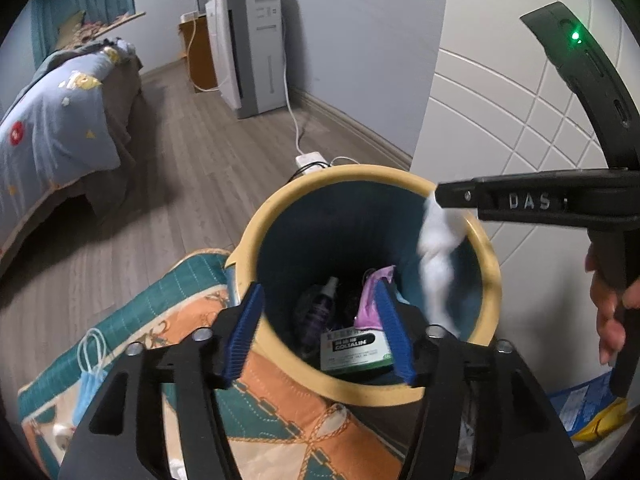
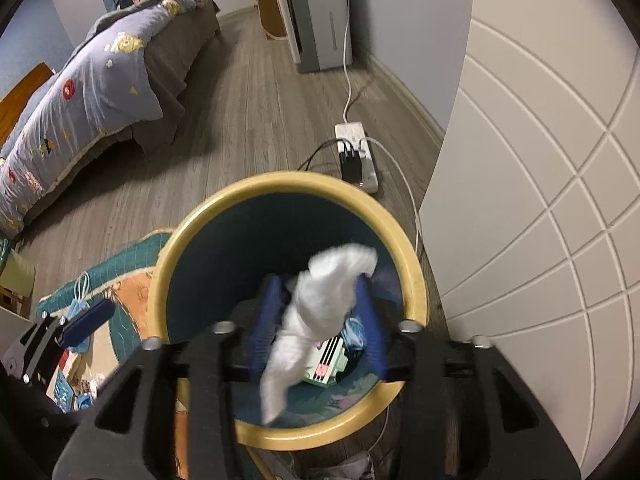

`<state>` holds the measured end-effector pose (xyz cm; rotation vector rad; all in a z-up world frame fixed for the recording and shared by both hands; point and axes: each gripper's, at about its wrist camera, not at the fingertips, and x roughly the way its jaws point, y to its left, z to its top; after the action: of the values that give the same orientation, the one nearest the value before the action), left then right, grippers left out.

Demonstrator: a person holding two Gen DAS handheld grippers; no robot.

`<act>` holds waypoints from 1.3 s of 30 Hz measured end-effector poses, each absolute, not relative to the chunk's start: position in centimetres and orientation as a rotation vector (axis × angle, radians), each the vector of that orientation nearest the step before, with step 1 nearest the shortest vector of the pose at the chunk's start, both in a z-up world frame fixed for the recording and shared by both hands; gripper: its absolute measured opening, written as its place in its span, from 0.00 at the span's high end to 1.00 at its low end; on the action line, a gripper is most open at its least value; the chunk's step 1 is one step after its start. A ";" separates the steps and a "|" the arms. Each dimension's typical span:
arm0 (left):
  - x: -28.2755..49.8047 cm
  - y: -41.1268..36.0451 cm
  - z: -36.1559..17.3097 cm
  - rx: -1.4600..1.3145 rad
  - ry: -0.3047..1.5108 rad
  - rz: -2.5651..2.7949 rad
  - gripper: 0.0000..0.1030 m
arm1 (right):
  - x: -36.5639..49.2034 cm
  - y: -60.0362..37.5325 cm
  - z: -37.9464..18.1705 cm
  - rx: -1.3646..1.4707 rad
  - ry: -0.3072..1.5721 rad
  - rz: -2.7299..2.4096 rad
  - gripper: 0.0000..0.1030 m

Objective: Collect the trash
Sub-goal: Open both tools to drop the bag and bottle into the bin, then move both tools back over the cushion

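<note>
A round bin with a yellow rim (image 1: 360, 170) (image 2: 288, 178) and a teal inside stands on the floor under both grippers. In it lie a dark spray bottle (image 1: 320, 308), a purple wrapper (image 1: 370, 300) and a green-and-white box (image 1: 352, 350) (image 2: 326, 362). My left gripper (image 1: 320, 332) is open over the near rim, blue pads apart with nothing pressed between them. My right gripper (image 2: 322, 324) (image 1: 444, 196) is over the bin's right side, open. A white tissue (image 2: 320, 304) (image 1: 438, 264), blurred, hangs loose between and below its pads, inside the bin mouth.
A teal-and-orange mat (image 1: 280, 412) lies left of the bin with a blue face mask (image 1: 90, 364) (image 2: 80, 300) on it. A power strip (image 2: 356, 156) with cables sits behind the bin. A white panelled door (image 2: 540, 200) stands close on the right, a bed (image 2: 80, 92) far left.
</note>
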<state>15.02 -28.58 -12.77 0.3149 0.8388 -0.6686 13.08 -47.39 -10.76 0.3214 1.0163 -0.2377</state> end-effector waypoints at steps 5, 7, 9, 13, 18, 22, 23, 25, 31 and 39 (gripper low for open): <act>14.7 -27.2 -12.5 0.291 0.827 -0.649 0.22 | 13.0 -47.7 -10.0 0.340 0.974 -0.259 0.33; 14.6 -26.6 -12.4 0.281 0.828 -0.644 0.15 | 13.0 -47.6 -9.9 0.337 0.976 -0.263 0.24; 14.6 -25.8 -12.2 0.263 0.834 -0.626 0.10 | 13.1 -47.3 -9.9 0.337 0.981 -0.257 0.16; 14.4 -23.9 -11.4 0.223 0.840 -0.594 0.08 | 13.3 -46.2 -9.3 0.330 0.972 -0.239 0.06; 13.7 -20.0 -9.8 0.205 0.841 -0.526 0.07 | 13.7 -43.8 -8.3 0.323 0.970 -0.168 0.06; 12.9 -15.2 -8.6 0.179 0.860 -0.449 0.07 | 13.7 -41.4 -6.9 0.291 0.948 -0.133 0.06; 12.9 -14.3 -8.4 0.175 0.865 -0.433 0.07 | 13.8 -40.9 -6.7 0.284 0.945 -0.124 0.06; 12.8 -11.6 -7.3 0.165 0.869 -0.373 0.07 | 13.9 -39.5 -6.2 0.265 0.944 -0.102 0.06; 10.9 -4.0 -4.5 0.123 0.841 -0.241 0.05 | 14.2 -35.6 -4.9 0.212 0.939 -0.047 0.06; 9.7 3.4 -7.1 0.061 0.879 -0.110 0.05 | 13.8 -30.1 -4.0 0.131 0.942 0.030 0.06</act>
<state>9.68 3.40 -7.15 0.0608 0.8788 -0.1099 13.80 -30.06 -3.99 0.1314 0.9425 0.0304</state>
